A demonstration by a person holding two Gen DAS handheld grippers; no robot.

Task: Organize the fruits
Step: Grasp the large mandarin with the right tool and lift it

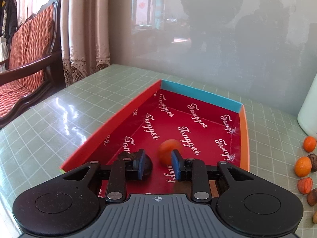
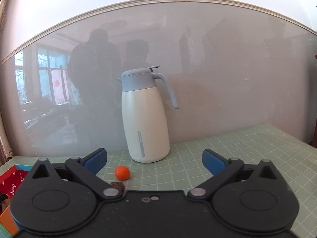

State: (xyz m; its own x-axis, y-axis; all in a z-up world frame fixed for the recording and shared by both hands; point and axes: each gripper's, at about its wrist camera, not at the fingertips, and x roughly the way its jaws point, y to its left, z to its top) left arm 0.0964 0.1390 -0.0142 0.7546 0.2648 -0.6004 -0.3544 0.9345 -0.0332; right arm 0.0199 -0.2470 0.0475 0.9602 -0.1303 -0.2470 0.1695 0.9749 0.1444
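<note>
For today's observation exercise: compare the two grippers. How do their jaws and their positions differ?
1. The left gripper has its jaws fairly close together; the right gripper has its jaws spread wide.
2. The left gripper is over the red box, with an orange fruit beyond its fingertips; the right gripper is over the green table, facing the white jug.
Both have blue pads and hold nothing.
</note>
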